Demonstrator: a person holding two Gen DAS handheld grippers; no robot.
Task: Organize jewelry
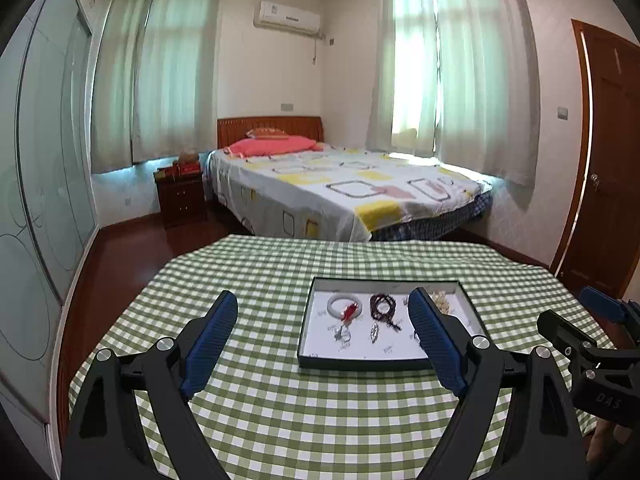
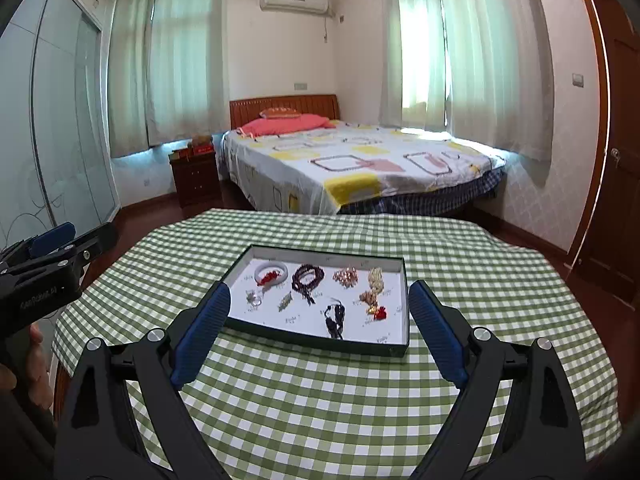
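Bedroom, checked table (image 2: 320,400): tray (image 2: 396,350) at centre frame, bangle (image 2: 272,269), beads (image 2: 306,277) and other jewelry inside. Left claw (image 1: 322,342) and right claw (image 2: 318,332): both spread wide, empty.

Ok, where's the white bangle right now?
The white bangle lies in the tray's far-left corner in the right wrist view, left of the dark bead bracelet.
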